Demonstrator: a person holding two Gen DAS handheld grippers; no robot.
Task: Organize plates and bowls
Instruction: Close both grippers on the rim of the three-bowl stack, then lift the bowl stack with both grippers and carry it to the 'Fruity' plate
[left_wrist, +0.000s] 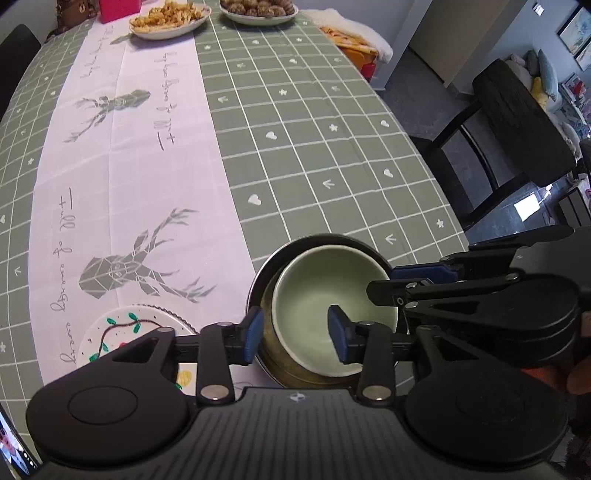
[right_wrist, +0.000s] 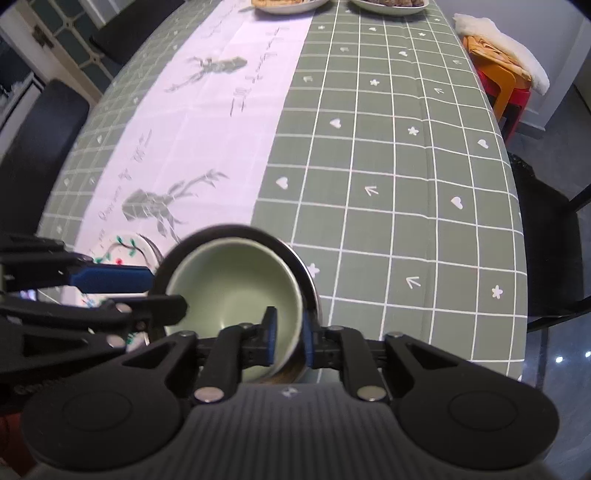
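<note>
**A:** Start at the fingers. What do the two grippers have?

**B:** The left gripper (left_wrist: 295, 334) stands about half open, its blue pads straddling the near-left wall of the green bowl (left_wrist: 325, 295), one pad outside and one inside, with a gap showing on each side, so nothing is clamped. The right gripper (right_wrist: 290, 341) is open only a little, its pads either side of the bowl's right wall; whether they still touch the rim I cannot tell for sure, but a sliver of space shows.

**A:** How many bowls?

**B:** Two, nested. The green bowl is matte, smooth, pale inside with a cream rim, round and deep. It sits tilted inside a metal bowl (left_wrist: 266, 280), which is shiny, dark-reflecting, thin-rimmed and wider.

**A:** Plates?

**B:** One near the bowls, just to their left: a white plate (left_wrist: 110, 332), round, with a beaded edge and painted green leaves on a dark stem. Two more dishes, heaped with food, stand at the far end of the table (left_wrist: 314, 129), well apart from the bowls.

**A:** And the surface?

**B:** A green cloth with a white grid, small hearts, stars and arrows, and a white central strip printed with grey geometric deer heads. Two dark chairs are beside it, one on each side.
</note>
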